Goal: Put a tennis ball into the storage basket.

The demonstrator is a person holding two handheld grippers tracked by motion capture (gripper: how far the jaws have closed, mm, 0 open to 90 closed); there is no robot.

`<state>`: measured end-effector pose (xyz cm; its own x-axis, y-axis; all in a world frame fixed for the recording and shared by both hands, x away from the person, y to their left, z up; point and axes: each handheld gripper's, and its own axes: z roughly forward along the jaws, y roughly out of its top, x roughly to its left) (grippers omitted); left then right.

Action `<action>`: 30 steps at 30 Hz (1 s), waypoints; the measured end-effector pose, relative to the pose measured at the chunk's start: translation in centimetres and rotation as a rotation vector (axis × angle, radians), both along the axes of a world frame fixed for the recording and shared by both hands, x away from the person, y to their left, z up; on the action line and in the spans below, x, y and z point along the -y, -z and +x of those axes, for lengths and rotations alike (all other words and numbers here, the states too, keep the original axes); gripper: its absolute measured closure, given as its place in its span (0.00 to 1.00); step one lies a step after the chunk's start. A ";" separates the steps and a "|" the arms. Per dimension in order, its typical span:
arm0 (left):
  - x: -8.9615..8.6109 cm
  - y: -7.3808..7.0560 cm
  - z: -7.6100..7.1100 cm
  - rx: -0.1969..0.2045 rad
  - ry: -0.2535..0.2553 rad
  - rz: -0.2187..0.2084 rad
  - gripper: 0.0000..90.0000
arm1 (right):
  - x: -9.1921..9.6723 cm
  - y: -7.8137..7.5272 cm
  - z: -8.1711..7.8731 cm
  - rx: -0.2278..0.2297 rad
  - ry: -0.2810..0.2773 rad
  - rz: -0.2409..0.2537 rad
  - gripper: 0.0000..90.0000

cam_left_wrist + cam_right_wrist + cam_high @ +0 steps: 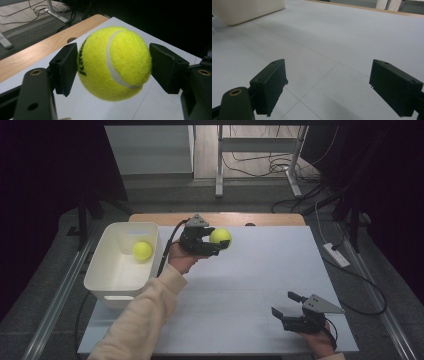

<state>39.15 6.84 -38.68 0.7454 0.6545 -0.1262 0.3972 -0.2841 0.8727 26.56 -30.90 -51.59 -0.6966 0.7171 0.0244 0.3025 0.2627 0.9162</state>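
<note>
Left gripper view | left tool (113, 66) grips ball (115, 62) | tool bases cropped

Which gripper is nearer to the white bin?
Left. The left gripper, shut on a tennis ball, is just right of the white bin, which holds a second ball. The right gripper, open, sits far across the table, near its front right corner.

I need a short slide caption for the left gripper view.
Left gripper clamps a fuzzy yellow tennis ball above the white table, pads pressing both sides.
</note>
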 end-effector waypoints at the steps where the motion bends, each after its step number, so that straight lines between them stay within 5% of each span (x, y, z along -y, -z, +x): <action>1: -0.3 -0.2 -0.2 0.001 -0.002 -0.005 0.31 | 0.0 0.0 0.0 0.000 0.000 0.000 0.16; 30: -3.1 -1.9 -1.4 0.038 -0.048 -0.025 0.31 | -0.2 0.0 0.0 0.002 -0.001 -0.001 0.16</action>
